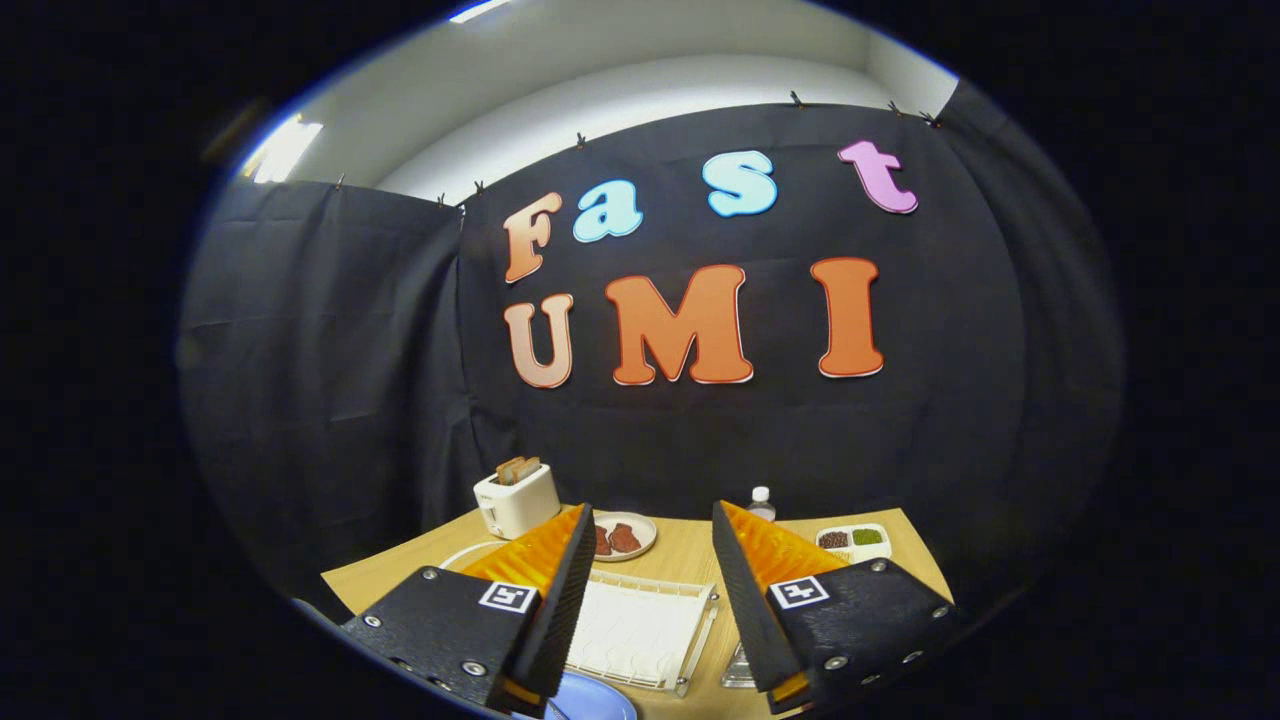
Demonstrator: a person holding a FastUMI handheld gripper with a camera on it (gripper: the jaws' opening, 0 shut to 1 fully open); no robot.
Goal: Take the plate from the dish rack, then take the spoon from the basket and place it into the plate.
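The jaws (648, 560) stand open and empty above the bench (690, 555); nearest, between and below them, lies the blue plate (590, 700), largely cut off, probably rigid, slick and breakable, best pinched at its rim. Just beyond sits the white dish rack (645, 630). Farther stand a toaster (516, 500), a dish of food (625, 536), a bottle (761, 502) and a divided tray (853, 541); basket and spoon cannot be made out.

The hand-held gripper (650, 560) hangs above the bench (690, 560), its fingers (550, 580) spread wide with nothing between them. Below the gap lies the white dish rack (640, 630); a blue plate (590, 700) sits at its near edge. Farther off stand a toaster (515, 500) on the left, a dish of brown food (622, 537), a bottle (761, 502) and a divided tray (853, 540) on the right.
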